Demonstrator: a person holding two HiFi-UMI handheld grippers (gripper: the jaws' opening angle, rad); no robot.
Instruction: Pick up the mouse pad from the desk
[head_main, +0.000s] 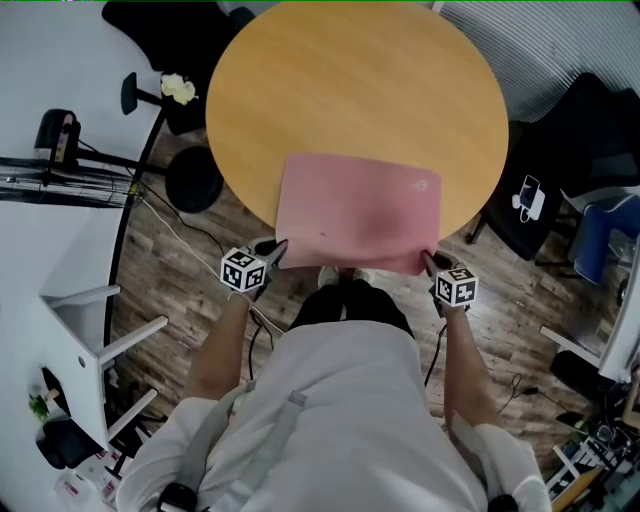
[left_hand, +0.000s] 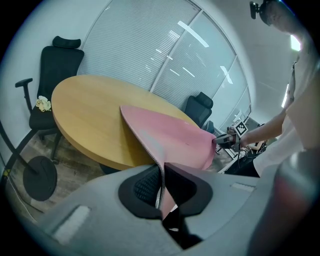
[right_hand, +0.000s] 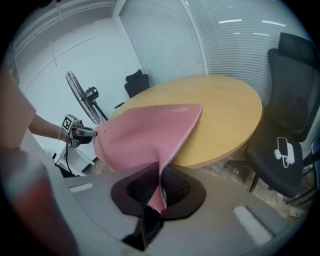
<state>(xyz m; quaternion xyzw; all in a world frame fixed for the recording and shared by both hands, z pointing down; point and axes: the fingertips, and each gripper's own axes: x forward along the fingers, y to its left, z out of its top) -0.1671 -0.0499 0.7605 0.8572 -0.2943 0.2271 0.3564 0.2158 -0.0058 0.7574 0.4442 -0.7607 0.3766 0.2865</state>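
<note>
Lift step: left gripper (head_main: 279, 248) and right gripper (head_main: 430, 260) each pinch a lower corner of the pink mouse pad (head_main: 360, 205); next, raise both evenly off the tabletop (head_main: 350, 90).

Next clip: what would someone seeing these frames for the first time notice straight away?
A large pink mouse pad lies partly on the round wooden table, its near side overhanging toward the person. The left gripper and right gripper are each shut on one near corner, and the pad curves between them.
</note>
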